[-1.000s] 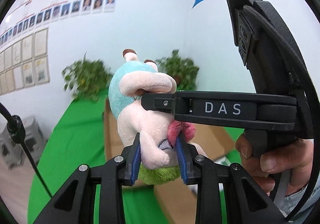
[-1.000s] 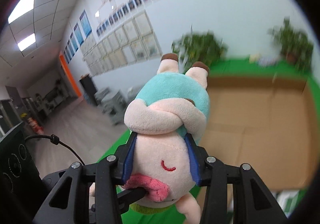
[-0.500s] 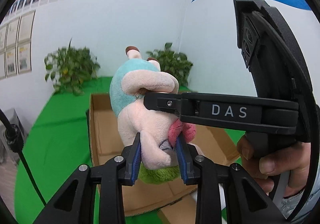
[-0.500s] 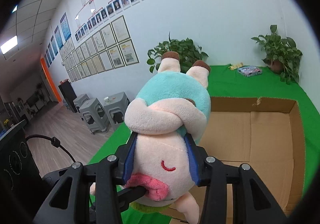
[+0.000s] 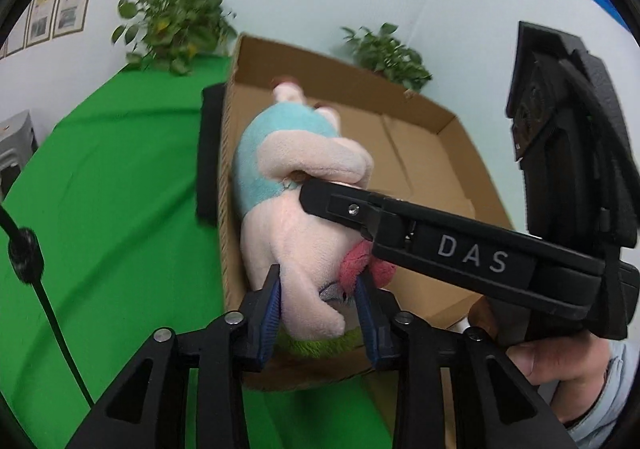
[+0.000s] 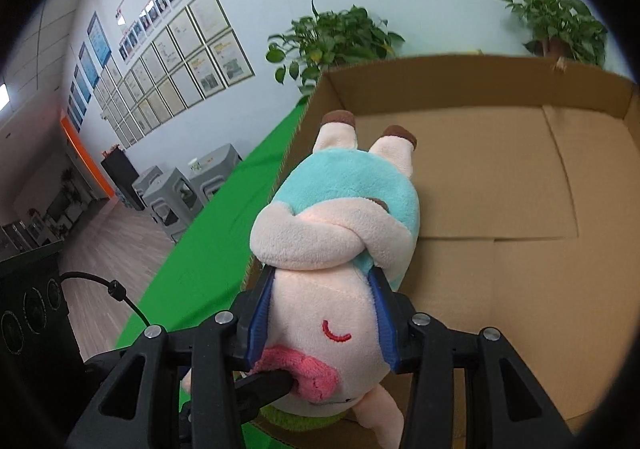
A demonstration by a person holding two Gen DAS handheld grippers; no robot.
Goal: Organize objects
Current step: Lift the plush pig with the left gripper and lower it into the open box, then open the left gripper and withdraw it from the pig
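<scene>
A pink plush pig [image 5: 296, 221] in a teal shirt hangs head-down toward me, over the left side of an open cardboard box [image 5: 432, 153]. My left gripper [image 5: 318, 309] is shut on the pig's head near its pink snout. My right gripper [image 6: 322, 313] is shut on the pig's head too, just below its folded arms; the pig [image 6: 340, 249] fills the middle of the right wrist view, above the box floor [image 6: 520, 209]. The right gripper's black body crosses the left wrist view from the right.
The box stands on a green table cloth [image 5: 112, 209]. A black strip [image 5: 208, 153] lies along the box's left wall. Two potted plants [image 6: 332, 37] stand behind the box against the white wall. Grey stools [image 6: 176, 193] stand on the floor to the left.
Both grippers have tipped downward and moved forward with the pig. The pig now hangs over the box's inside instead of above its near edge.
</scene>
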